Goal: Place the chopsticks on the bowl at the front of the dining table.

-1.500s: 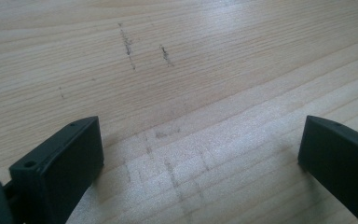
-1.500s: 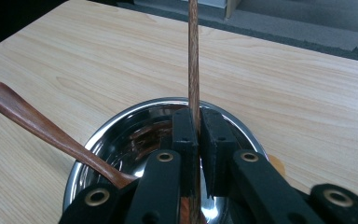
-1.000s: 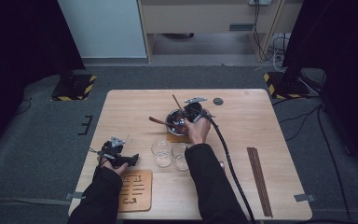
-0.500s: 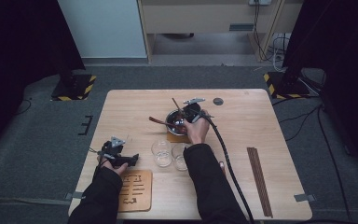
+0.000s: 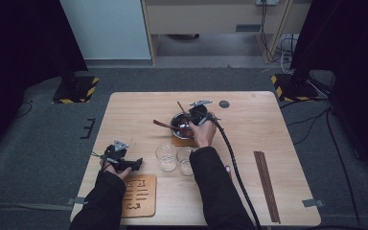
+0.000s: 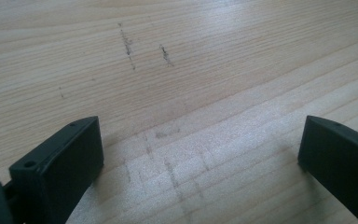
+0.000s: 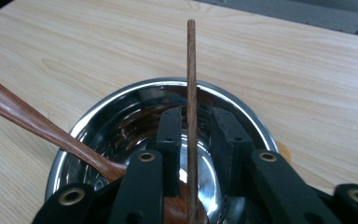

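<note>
Grey carpet surrounded the pale wooden table [image 5: 278, 124], with black-and-yellow striped stand bases at its far corners and dark curtains to either side. Near the table's middle a polished steel bowl [image 5: 181, 125] sat on a small brown coaster [image 5: 184, 141], and a wooden spoon [image 5: 165, 125] leaned out over its left rim. The right gripper [image 5: 193, 116] hung at the bowl's right edge, pointing down into it; in the right gripper view its two black jaws stood a little apart on either side of a thin wooden stick [image 7: 191, 112], probably a single chopstick, which rose upright from the bowl [image 7: 242, 109] past the far rim. The jaws had just been opening, and a narrow gap seemed to show between the stick and each pad, so the stick stood between them rather than clamped. The spoon's handle [image 7: 37, 126] slanted in from the left in that view. Two clear glass cups [image 5: 175, 158] stood side by side just in front of the coaster. The left gripper [image 5: 136, 164] rested low over bare wood near the table's front left, its jaws spread wide with nothing between them, just above a wooden trivet [image 5: 138, 195]. A bundle of dark chopsticks [image 5: 266, 184] lay well apart at the right, and a small dark disc [image 5: 224, 103] lay beyond the bowl.
</note>
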Tool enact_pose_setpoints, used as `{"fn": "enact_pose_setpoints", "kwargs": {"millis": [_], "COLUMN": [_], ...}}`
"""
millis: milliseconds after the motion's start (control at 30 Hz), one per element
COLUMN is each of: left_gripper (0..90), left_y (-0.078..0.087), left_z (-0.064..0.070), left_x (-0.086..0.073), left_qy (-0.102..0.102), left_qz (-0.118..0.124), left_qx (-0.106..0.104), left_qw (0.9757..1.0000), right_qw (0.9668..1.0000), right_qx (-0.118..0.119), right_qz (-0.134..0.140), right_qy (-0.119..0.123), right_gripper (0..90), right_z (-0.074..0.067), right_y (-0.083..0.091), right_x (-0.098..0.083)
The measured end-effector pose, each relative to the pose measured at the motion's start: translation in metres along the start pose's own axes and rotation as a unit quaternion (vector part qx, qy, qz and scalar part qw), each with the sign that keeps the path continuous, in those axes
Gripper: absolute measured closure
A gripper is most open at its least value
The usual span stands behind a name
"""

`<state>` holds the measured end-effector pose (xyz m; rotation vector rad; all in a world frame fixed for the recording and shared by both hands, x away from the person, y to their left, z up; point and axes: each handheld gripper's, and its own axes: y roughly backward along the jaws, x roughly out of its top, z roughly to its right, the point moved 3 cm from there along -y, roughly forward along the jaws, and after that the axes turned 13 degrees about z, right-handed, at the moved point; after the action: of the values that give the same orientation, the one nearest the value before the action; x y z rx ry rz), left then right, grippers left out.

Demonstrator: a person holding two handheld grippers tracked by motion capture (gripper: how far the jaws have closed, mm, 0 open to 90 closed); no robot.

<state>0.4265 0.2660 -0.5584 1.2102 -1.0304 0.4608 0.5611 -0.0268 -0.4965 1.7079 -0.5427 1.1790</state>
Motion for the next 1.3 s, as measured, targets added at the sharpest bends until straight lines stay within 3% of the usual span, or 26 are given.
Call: {"fn": "enact_pose_setpoints", "kwargs": {"millis": [700,1300], "left_gripper": [0.0,0.0], "left_y": [0.000,0.000], "left_z": [0.000,0.000], "left_x": [0.000,0.000], "left_qy": [0.001,0.000], "left_qz": [0.000,0.000], "left_qx": [0.000,0.000], "left_qw": [1.0000,1.0000], "right_qw": [0.9988,0.9979], "right_qx": [0.016,0.006], "right_qz": [0.043,0.065], "right_qy": [-0.016,-0.002], "right_gripper": [58.3,54.4], "right_z": [0.012,0.030], "right_y": [0.045,0.091], "right_x": [0.027,0.042]}}
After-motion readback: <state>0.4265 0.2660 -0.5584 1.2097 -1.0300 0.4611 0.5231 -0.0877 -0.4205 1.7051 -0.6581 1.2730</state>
